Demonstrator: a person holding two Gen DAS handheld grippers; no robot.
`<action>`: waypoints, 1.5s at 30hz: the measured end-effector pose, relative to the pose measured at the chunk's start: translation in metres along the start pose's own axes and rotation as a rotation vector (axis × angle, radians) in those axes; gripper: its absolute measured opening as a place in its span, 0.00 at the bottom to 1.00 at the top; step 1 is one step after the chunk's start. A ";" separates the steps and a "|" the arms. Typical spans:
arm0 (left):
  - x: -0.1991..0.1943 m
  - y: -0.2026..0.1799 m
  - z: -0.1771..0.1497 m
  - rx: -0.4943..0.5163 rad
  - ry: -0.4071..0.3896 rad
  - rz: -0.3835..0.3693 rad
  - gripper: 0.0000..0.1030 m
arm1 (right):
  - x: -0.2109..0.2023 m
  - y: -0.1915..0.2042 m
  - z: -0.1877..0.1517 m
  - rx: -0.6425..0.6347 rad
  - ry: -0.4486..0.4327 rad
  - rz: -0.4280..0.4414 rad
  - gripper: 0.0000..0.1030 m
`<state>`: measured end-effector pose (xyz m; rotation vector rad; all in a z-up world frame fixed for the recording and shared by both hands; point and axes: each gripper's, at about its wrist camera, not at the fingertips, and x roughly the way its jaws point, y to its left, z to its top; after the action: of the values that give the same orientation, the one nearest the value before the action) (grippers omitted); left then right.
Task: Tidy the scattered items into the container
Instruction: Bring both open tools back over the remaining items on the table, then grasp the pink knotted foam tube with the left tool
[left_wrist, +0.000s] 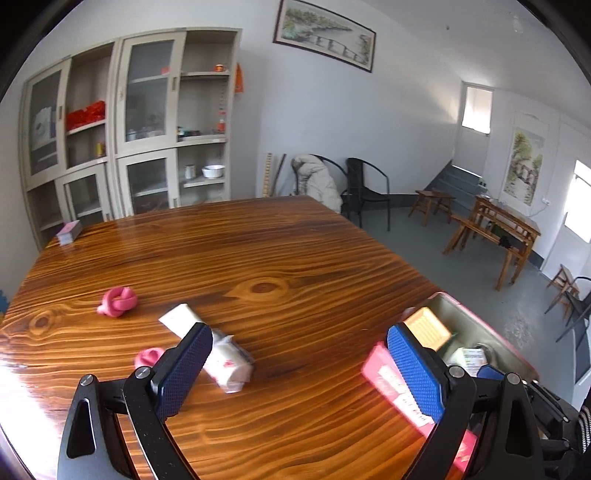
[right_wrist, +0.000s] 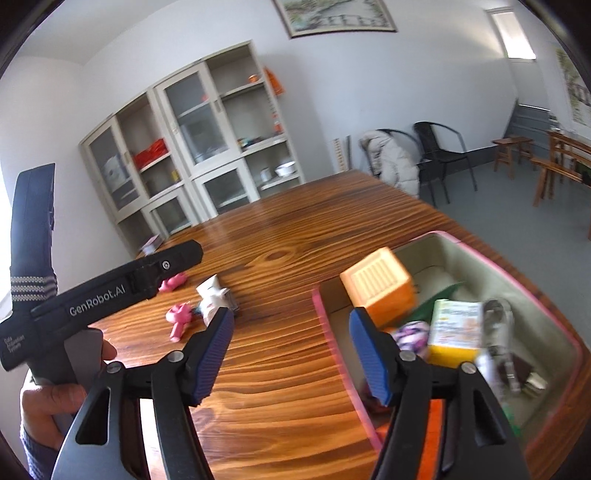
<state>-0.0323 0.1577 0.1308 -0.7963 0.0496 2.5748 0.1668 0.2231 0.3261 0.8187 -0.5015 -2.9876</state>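
Both claws hang wide apart with nothing between their blue pads.

The left claw (left_wrist: 299, 365) hovers over the wooden desk (left_wrist: 258, 251). Just past its left finger lies a white tube (left_wrist: 207, 339), partly hidden by that finger's tip, with a crumpled white packet at its near end. Beyond the tube and further left sits a pink knot (left_wrist: 117, 301). A second pink toy (left_wrist: 147, 356) peeks out right beside the left finger, mostly hidden. Behind the right finger stands the pink-rimmed bin (left_wrist: 480, 325), its near wall blurred; an orange block (left_wrist: 428, 328) leans inside it, just above that fingertip. Far off to the left, near the desk's back corner, rests a small box (left_wrist: 69, 232).

The right claw (right_wrist: 291, 354) hovers at the bin's (right_wrist: 498, 266) left rim, its right finger over the inside and its left finger over bare desk. Within the bin, the orange block (right_wrist: 380, 288) stands ahead of the right finger, and a yellow-and-green carton (right_wrist: 458, 328) lies to that finger's right, touching a blurred silvery item further right. A purple-white lump (right_wrist: 412, 334) sits between finger and carton. Ahead of the left finger lie the tube (right_wrist: 214, 295) and the pink toy (right_wrist: 179, 319), close together, with the knot (right_wrist: 173, 282) just beyond. The other handle, held in a hand (right_wrist: 48, 398), crosses at the far left.
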 end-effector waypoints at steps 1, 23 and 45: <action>-0.001 0.011 -0.002 -0.007 0.000 0.022 0.95 | 0.005 0.005 -0.001 -0.009 0.009 0.011 0.69; 0.069 0.134 -0.051 -0.102 0.218 0.259 0.95 | 0.090 0.051 -0.022 -0.059 0.190 0.095 0.76; 0.112 0.140 -0.051 -0.107 0.298 0.226 0.94 | 0.089 0.045 -0.024 -0.045 0.207 0.109 0.76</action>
<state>-0.1471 0.0682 0.0135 -1.2754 0.0987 2.6606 0.0980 0.1658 0.2757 1.0455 -0.4538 -2.7636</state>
